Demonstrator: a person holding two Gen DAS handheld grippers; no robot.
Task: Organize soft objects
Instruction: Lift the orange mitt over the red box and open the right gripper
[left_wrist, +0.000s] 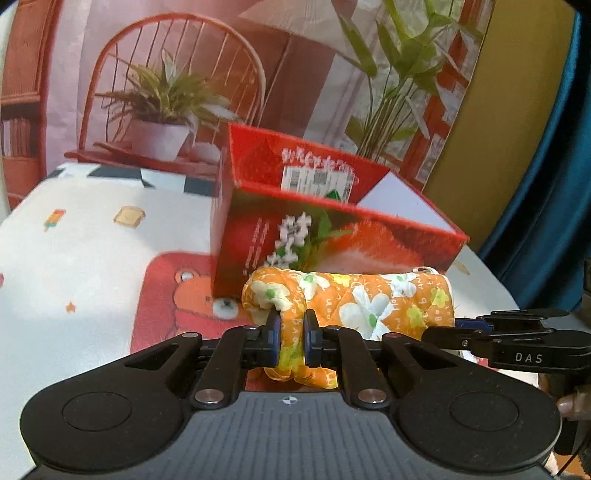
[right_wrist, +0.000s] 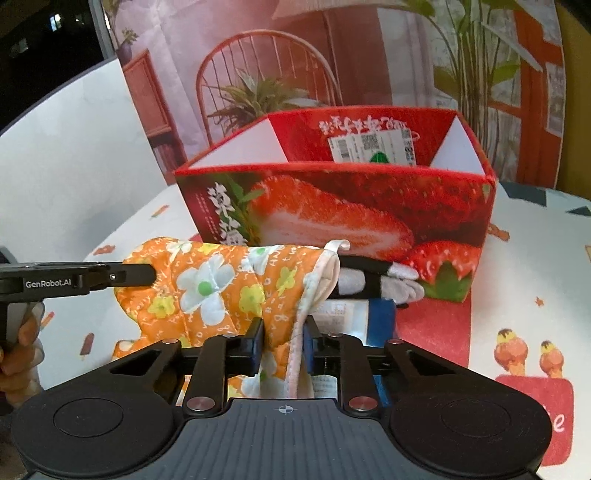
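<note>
An orange floral oven mitt (left_wrist: 354, 302) is held between both grippers, lifted in front of a red strawberry-print box (left_wrist: 332, 236). My left gripper (left_wrist: 292, 338) is shut on the mitt's fingertip end. My right gripper (right_wrist: 282, 347) is shut on the mitt's white-trimmed cuff end (right_wrist: 221, 288). The box (right_wrist: 332, 206) stands open-topped just behind the mitt. The right gripper's arm shows at the right of the left wrist view (left_wrist: 517, 343); the left gripper's arm shows at the left of the right wrist view (right_wrist: 74, 280).
A grey and black glove (right_wrist: 384, 282) lies against the box front, beside a blue and white packet (right_wrist: 354, 321). A white tablecloth (left_wrist: 74, 258) with small prints and a red bear patch covers the table. A printed backdrop stands behind.
</note>
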